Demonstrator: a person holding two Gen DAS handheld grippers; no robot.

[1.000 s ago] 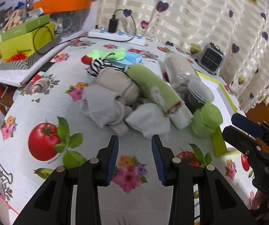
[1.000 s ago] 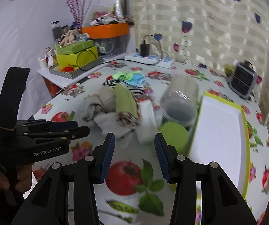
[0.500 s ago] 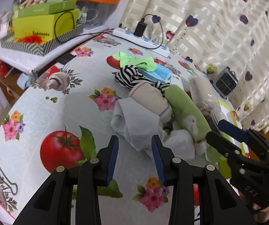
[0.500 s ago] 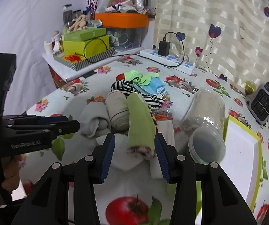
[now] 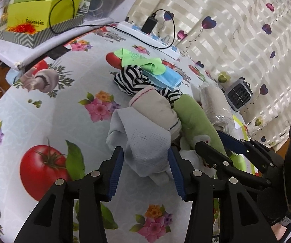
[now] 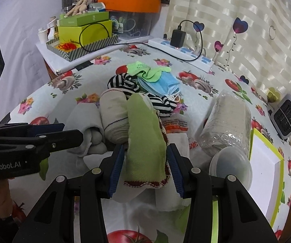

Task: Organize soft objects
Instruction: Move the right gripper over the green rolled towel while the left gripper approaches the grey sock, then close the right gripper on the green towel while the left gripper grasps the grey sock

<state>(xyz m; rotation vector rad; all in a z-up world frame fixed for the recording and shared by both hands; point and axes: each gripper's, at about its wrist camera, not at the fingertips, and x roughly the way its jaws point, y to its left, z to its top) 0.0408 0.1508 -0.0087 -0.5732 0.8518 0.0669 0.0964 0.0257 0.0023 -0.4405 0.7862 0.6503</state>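
Here, a heap of soft things is seen at mid-frame in both views, on a flowered tablecloth [image 5: 44, 105]. In the left view the left gripper [image 5: 146, 171] is set at lower centre, its jaws opening, with a grey sock [image 5: 145, 145] lying between the blue pads; whether the pads touch it cannot be told, and no squeeze is visible. In the right view the right gripper [image 6: 145, 170] is held spread at lower centre, with a green sock [image 6: 145, 133] between its pads, not yet pinched. A beige roll [image 6: 115, 117] is pressed against the green sock's left side; a striped cloth [image 6: 125, 83] and a blue mask [image 6: 161, 83] are piled above, toward upper centre. A clear jar [image 6: 226, 121] is laid on its side at right, its mouth just beside the right gripper, with a white tray [image 6: 265, 162] at the right edge.

Risks, as judged:
- The socks are tangled and overlapped, so a neighbour may be dragged along when either is lifted.
- Only a loose fold may be caught, and the sock may slip out on the way.
- The two grippers are brought close together, and a clash is likely if both are closed and raised at once.
- The jar may be nudged and rolled by the right gripper's outer finger.
- The white cloth [image 6: 177, 141] under the green sock may be pinched too.
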